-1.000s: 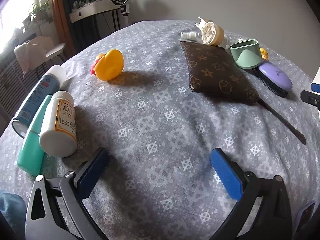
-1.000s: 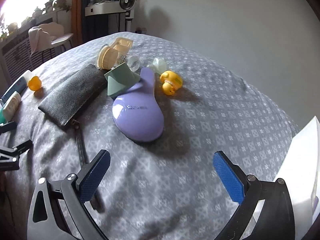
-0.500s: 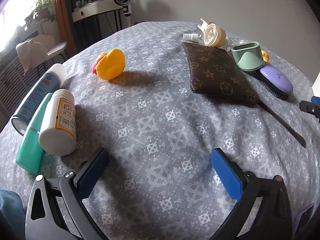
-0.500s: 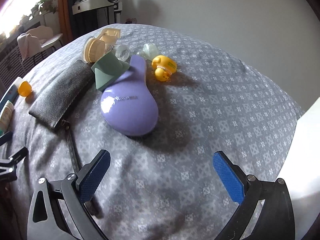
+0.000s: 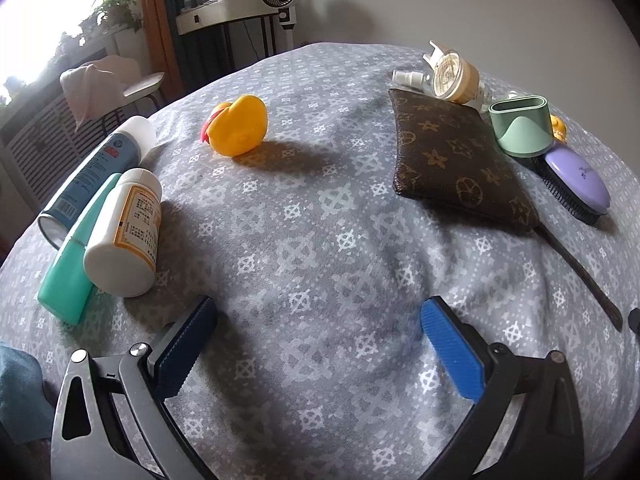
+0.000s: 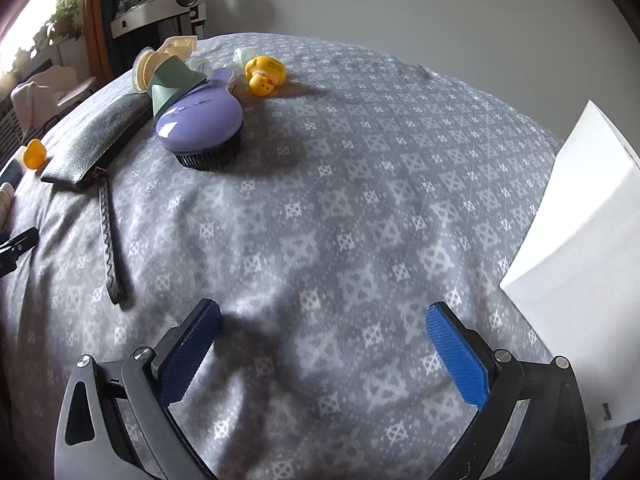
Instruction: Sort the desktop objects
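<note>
Now farther back from purple hairbrush (image 6: 199,120) with right gripper (image 6: 320,352) and left gripper (image 5: 318,344) both wide open, empty, risking a snag on wristlet strap (image 6: 109,240).

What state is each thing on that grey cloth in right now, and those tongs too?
Left tongs: open, empty.
Right tongs: open, empty.
White bottle: lying on its side.
Blue spray can: lying down.
Brown pouch: lying flat.
Purple brush: bristles down.
Yellow duck: tipped over.
</note>
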Demonstrator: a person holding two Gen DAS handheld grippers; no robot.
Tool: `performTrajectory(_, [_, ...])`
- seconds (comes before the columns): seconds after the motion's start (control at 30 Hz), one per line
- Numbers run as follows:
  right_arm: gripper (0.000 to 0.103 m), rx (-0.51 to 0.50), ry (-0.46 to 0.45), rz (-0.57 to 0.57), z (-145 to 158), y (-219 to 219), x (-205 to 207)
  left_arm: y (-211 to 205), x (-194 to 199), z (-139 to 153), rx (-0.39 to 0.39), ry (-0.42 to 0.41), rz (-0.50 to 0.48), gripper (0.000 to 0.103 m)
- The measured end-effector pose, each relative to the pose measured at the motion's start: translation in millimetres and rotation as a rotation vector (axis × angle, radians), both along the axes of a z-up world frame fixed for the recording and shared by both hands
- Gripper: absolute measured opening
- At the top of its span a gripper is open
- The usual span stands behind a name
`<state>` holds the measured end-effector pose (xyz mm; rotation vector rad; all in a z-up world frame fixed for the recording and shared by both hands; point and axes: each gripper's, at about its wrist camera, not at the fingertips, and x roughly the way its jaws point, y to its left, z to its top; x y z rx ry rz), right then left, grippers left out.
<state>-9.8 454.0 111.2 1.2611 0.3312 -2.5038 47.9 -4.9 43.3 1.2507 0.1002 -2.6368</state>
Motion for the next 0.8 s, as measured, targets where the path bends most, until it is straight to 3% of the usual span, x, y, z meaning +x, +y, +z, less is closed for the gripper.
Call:
performTrajectory(0.13, [0.103,-0.066,0.012,-0.053,-4.2,12.6,5.7,-0.1,0.0,0.2,0.000,0.002,-0.001,0.103])
performTrajectory(0.8, [0.103,-0.053,0.024,-0.054,-10.0,9.9,4.8,-1.1,-0.3,0.8,0.008,0.006,-0.002,0.103])
